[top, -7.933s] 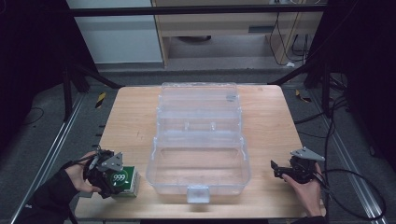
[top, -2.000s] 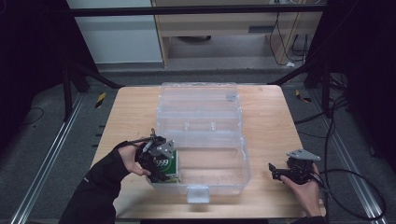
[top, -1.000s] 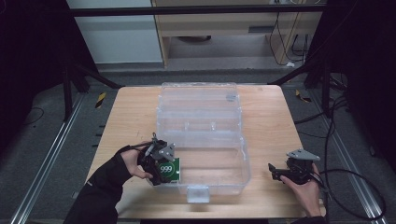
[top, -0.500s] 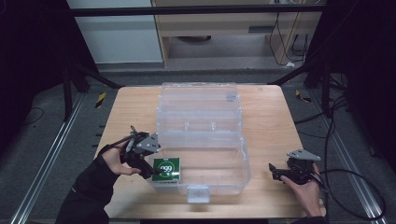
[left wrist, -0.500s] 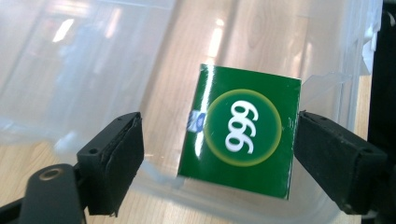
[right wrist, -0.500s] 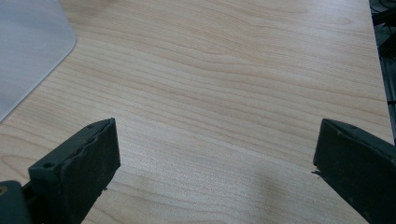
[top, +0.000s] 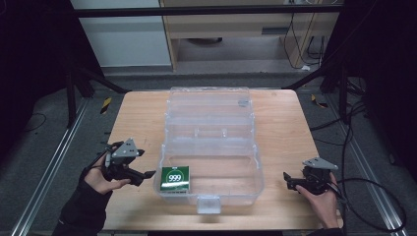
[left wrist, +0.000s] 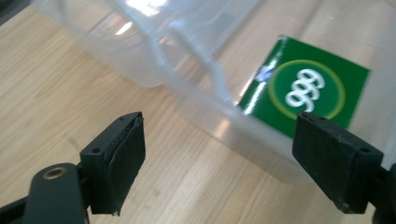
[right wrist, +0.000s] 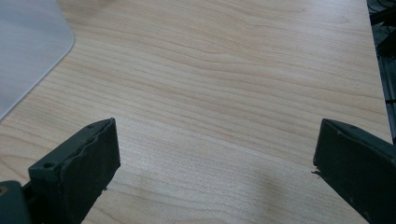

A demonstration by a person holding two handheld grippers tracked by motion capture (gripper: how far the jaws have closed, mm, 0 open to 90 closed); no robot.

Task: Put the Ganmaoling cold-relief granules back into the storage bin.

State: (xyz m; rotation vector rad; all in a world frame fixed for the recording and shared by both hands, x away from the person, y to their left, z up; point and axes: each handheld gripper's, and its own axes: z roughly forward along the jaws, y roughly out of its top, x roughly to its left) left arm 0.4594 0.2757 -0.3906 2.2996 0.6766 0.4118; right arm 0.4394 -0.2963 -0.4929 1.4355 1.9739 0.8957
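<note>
Left gripper (top: 147,175) is sitting at the table's left side, just outside the left wall of the clear plastic box (top: 210,147), its tips pointing toward that wall. Its jaws have just been closing, yet nothing is between them: in the left gripper view the two black pads (left wrist: 116,161) are standing apart over bare wood, released, gripping nothing. The person's left hand (top: 101,178), in a dark sleeve, is wrapping the gripper's body from below.

The green packet (top: 175,178), marked with white "999" in a ring, is lying flat inside the box, in the near left corner of the lower tray, close against the left wall. It is apart from the left gripper, with the box wall between the two. In the left gripper view the packet (left wrist: 306,88) is showing through the clear wall, ahead and toward the right pad.

The box is standing open in the middle of the wooden table (top: 280,118), its lid laid back toward the far edge, its latch tab at the near edge.

Right gripper (top: 287,179) is resting near the table's near right corner, well apart from the box. Its jaws are spread wide over bare wood in the right gripper view, holding nothing; a rounded corner of the box (right wrist: 28,42) is showing at upper left.
</note>
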